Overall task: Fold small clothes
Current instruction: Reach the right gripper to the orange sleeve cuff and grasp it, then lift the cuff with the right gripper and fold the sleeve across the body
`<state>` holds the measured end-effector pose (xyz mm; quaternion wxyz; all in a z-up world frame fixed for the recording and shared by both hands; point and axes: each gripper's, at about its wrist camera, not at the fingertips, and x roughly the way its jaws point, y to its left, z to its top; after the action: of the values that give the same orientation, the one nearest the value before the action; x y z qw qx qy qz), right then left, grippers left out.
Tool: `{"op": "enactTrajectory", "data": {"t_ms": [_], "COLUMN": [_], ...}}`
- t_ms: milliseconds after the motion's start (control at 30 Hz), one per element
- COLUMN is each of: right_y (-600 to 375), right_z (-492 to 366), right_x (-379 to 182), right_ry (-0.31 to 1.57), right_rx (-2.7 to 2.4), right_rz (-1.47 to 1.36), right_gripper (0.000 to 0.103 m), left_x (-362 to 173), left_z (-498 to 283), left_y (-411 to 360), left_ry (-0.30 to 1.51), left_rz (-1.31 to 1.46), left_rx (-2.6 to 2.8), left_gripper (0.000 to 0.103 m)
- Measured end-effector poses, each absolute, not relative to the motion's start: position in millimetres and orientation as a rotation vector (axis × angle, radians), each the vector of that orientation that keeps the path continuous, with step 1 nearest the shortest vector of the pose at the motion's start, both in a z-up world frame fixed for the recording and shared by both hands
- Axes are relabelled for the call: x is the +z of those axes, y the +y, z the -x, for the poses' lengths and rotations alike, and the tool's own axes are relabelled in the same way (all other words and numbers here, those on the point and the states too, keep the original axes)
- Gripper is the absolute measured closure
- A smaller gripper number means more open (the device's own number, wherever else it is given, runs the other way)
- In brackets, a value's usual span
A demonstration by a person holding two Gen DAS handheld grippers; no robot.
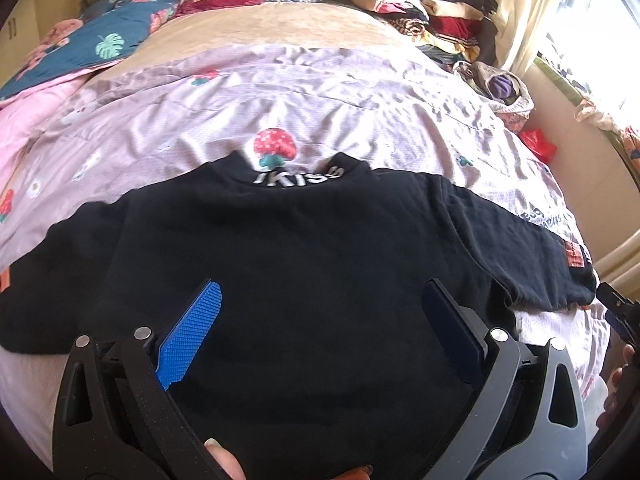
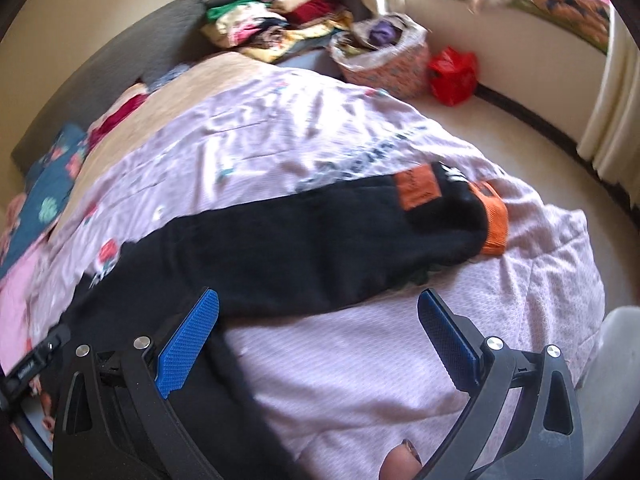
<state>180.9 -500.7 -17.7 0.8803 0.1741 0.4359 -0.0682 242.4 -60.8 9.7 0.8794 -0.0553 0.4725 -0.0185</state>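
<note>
A black shirt [image 1: 304,248] lies spread flat on the pale pink quilt [image 1: 360,112] of a bed, collar away from the cameras with white lettering [image 1: 299,176] at the neck, one sleeve stretched out to the right and ending in an orange cuff [image 2: 495,224] with an orange patch [image 2: 418,190] beside it. The left gripper [image 1: 320,312] hangs over the body of the shirt, its blue fingers [image 1: 192,332] wide apart with nothing between them. The right gripper [image 2: 320,316] is over the quilt just below the sleeve, fingers [image 2: 188,344] likewise spread and empty, the left one over the shirt's edge. A fingertip [image 1: 224,460] shows at the bottom of each view. Around the shirt the quilt is rumpled; a strawberry print [image 1: 276,146] sits just past the collar. Further back lie a tan blanket [image 1: 272,28] and a blue floral cover [image 1: 100,40]. A pile of folded clothes [image 1: 424,4] fills the far right corner of the bed, with a patterned basket [image 2: 384,60] and a red bag [image 2: 454,76] on the floor near the window wall.
</note>
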Motion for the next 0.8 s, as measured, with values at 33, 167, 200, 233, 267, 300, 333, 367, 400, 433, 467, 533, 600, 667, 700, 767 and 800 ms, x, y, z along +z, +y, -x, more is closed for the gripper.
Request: {"op": "enactTrajectory", "data": {"t_ms": [33,167,200,233,267,300,333,367,400,433,467,533,600,667,700,767,800], "right_y": [-507.4,-537.2,-545.5,-551.7,-559.3,-565.6,-570.7,-575.1,-580.0,-584.1,-588.7,-595.4,-604.4,-613.5,-617.8,-625.4,-626.8], "right_z": [-182.9,-192.5,-195.5,-196.8,-199.6,-201.9,-203.9,-205.7,-208.7,-211.4,-214.2,-218.3,-223.7,-227.6,-228.5,-229.8,-229.6], "right_x": [-21.3,-38.7,-44.3,-48.4,-53.9,-57.9,-61.5,-65.1,-69.6,-73.0,-76.7,-81.0,-88.0,-96.1,-99.2,-100.0,-98.9], "right_ry": [0.913,0.934,0.939,0.945,0.950,0.950,0.952,0.955,0.960,0.961,0.959,0.954,0.951,0.947,0.942,0.908,0.892], "right_rx": [-0.153,-0.204,-0.218,-0.235,-0.246,-0.249,-0.256,-0.261,-0.276,-0.289,-0.301,-0.322,-0.339,-0.358,-0.372,-0.390,-0.387], "right_rz": [-0.385,-0.486,-0.515,-0.533,-0.563,-0.586,-0.607,-0.624,-0.638,-0.651,-0.668,-0.685,-0.721,-0.774,-0.797,-0.820,-0.826], "right_gripper": [0.004,0.004,0.004,0.004,0.004,0.004,0.004,0.004,0.004,0.004,0.004,0.004,0.005,0.009,0.014,0.022,0.035], "left_x": [7.6,0.9,-0.4,-2.0,-4.2,-5.5,-7.5,-8.9,-10.8,-13.3,-15.1,-19.5,-22.3,-24.8,-25.6,-25.8,-25.8], "left_z": [-245.7,-257.6,-260.1,-262.2,-265.5,-267.2,-269.4,-270.9,-272.5,-274.2,-275.4,-277.7,-279.6,-280.8,-281.0,-281.0,-280.9], "left_y": [-64.4,-81.8,-85.5,-89.3,-93.8,-96.0,-100.1,-102.6,-105.4,-108.2,-109.3,-111.8,-113.6,-114.4,-114.5,-114.3,-113.9], "left_ry": [0.993,1.005,1.004,1.007,1.012,1.015,1.015,1.015,1.018,1.020,1.022,1.027,1.031,1.030,1.029,1.024,1.021], "left_rz": [0.111,0.083,0.075,0.069,0.065,0.063,0.059,0.053,0.045,0.041,0.039,0.036,0.032,0.026,0.023,0.017,0.015], "left_rx": [-0.040,-0.054,-0.055,-0.057,-0.064,-0.068,-0.074,-0.074,-0.073,-0.077,-0.077,-0.077,-0.074,-0.069,-0.065,-0.060,-0.059], "left_gripper": [0.009,0.009,0.009,0.009,0.009,0.009,0.009,0.009,0.009,0.009,0.009,0.009,0.009,0.009,0.009,0.009,0.009]}}
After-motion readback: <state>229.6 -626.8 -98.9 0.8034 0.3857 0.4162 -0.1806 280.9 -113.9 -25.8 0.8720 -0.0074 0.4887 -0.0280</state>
